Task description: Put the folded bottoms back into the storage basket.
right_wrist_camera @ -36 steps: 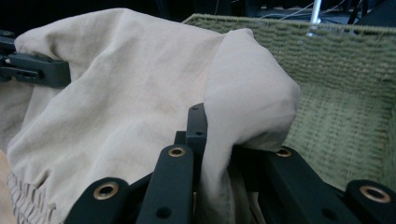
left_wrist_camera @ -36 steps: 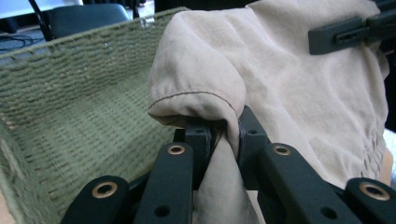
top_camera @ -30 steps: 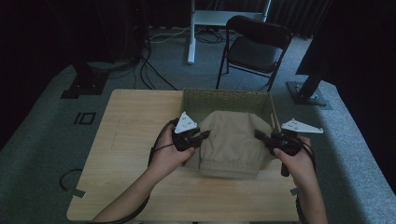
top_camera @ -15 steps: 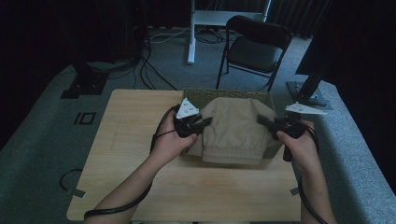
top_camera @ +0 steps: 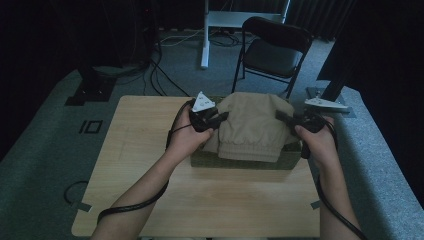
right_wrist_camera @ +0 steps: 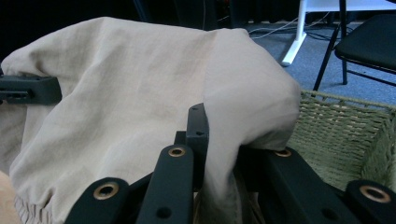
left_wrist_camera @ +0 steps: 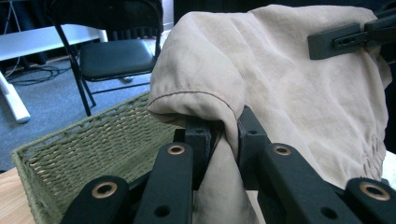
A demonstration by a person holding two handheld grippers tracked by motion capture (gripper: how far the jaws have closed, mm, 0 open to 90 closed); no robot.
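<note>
A beige cloth garment (top_camera: 254,125) with a gathered elastic hem hangs between both grippers over a green woven basket (top_camera: 240,161). My left gripper (top_camera: 222,116) is shut on the garment's left edge; in the left gripper view the fabric (left_wrist_camera: 280,88) is pinched between the black jaws, with the basket (left_wrist_camera: 93,144) below. My right gripper (top_camera: 280,115) is shut on the right edge; in the right gripper view the cloth (right_wrist_camera: 140,88) drapes over the jaws, and the basket's inside (right_wrist_camera: 345,135) shows to the right. The hem droops over the basket's front wall.
The basket stands at the far right part of a light wooden table (top_camera: 150,165). A black folding chair (top_camera: 272,50) and a white table leg (top_camera: 205,35) stand on the grey floor behind. Cables trail from both grippers across the table.
Both hands have carried the garment away from the person and upward, from the table in front of the basket to above the basket. Both grips have held.
</note>
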